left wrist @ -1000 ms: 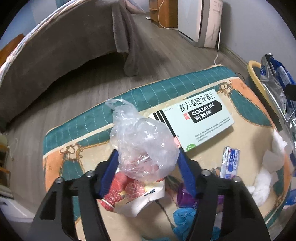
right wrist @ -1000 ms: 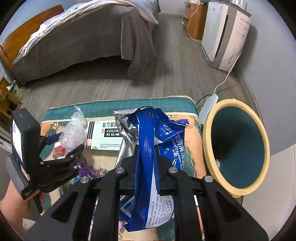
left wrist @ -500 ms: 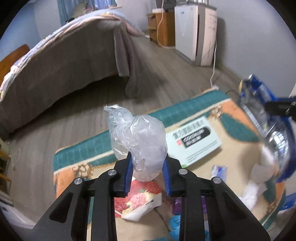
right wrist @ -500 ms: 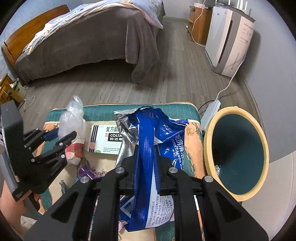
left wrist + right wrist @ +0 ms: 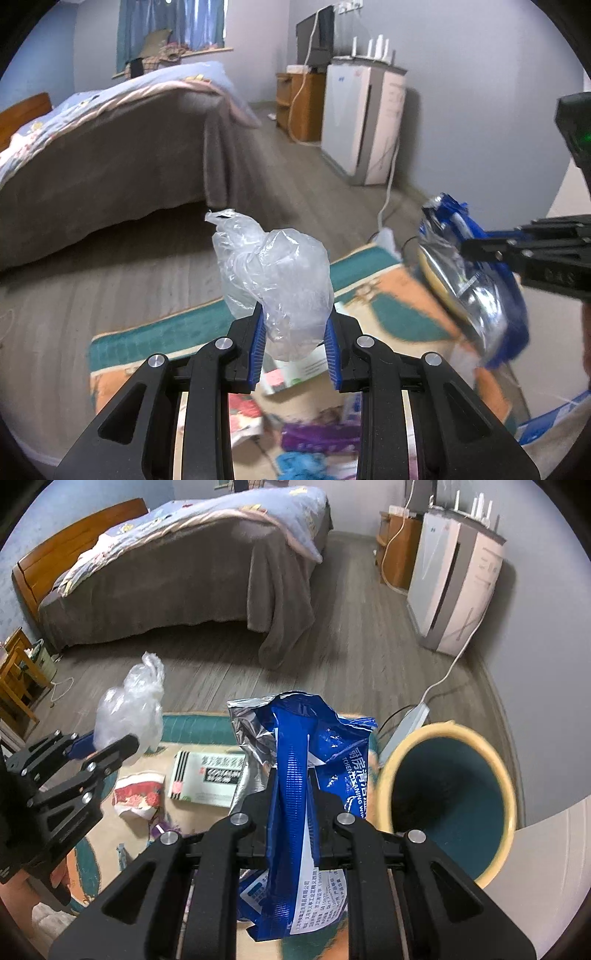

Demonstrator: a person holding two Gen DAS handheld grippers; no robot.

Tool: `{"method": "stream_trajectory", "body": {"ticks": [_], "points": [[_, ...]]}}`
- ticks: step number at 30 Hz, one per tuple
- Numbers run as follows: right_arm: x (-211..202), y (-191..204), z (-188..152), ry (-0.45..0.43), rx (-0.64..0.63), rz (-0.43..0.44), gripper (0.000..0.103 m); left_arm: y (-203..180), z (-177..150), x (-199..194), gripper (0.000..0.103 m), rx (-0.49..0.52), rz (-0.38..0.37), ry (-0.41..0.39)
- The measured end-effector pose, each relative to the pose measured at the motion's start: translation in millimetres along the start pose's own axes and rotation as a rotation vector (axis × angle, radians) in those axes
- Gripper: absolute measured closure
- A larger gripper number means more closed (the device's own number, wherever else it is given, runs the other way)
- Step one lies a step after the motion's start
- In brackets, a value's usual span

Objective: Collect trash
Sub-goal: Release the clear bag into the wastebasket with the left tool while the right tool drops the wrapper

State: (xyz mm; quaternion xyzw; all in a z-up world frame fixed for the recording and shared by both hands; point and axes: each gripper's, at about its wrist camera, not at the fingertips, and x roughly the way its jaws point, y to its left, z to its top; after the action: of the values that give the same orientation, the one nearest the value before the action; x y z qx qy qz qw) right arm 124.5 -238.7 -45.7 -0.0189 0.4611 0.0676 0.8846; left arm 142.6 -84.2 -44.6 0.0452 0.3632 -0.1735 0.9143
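My left gripper (image 5: 294, 325) is shut on a crumpled clear plastic bag (image 5: 275, 275) and holds it above the patterned cushion (image 5: 391, 314); the bag also shows in the right wrist view (image 5: 129, 709). My right gripper (image 5: 292, 786) is shut on a blue and silver foil wrapper (image 5: 317, 738), held above the cushion just left of the yellow-rimmed teal bin (image 5: 447, 805). The wrapper also shows in the left wrist view (image 5: 476, 280). A white medicine box (image 5: 207, 775) and a red flowered paper cup (image 5: 138, 801) lie on the cushion.
Purple and blue scraps (image 5: 314, 439) lie on the cushion's near part. A bed with a grey cover (image 5: 184, 583) stands behind, a white air purifier (image 5: 458, 583) at the right wall, its cable (image 5: 447, 672) running to a power strip by the bin.
My left gripper closed on the plastic bag and lifted it well above the cushion. My right gripper kept its grip on the wrapper and rose a little near the bin.
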Motion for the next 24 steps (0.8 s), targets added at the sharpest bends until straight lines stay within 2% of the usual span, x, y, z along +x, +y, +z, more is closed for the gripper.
{"method": "stream_trajectory", "body": {"ticks": [9, 16, 21, 24], "points": [[-19, -70, 5, -0.047, 0.059, -0.07, 0.09, -43, -1, -8, 0.074, 0.062, -0.103, -0.006], [-13, -145, -12, -0.013, 0.195, -0.128, 0.09, -88, -7, -10, 0.074, 0.131, -0.175, 0.012], [-1, -179, -30, 0.017, 0.297, -0.128, 0.09, -129, -13, -4, 0.074, 0.23, -0.206, 0.015], [8, -190, -37, 0.041, 0.335, -0.134, 0.09, -148, -13, 3, 0.074, 0.256, -0.218, 0.03]]}}
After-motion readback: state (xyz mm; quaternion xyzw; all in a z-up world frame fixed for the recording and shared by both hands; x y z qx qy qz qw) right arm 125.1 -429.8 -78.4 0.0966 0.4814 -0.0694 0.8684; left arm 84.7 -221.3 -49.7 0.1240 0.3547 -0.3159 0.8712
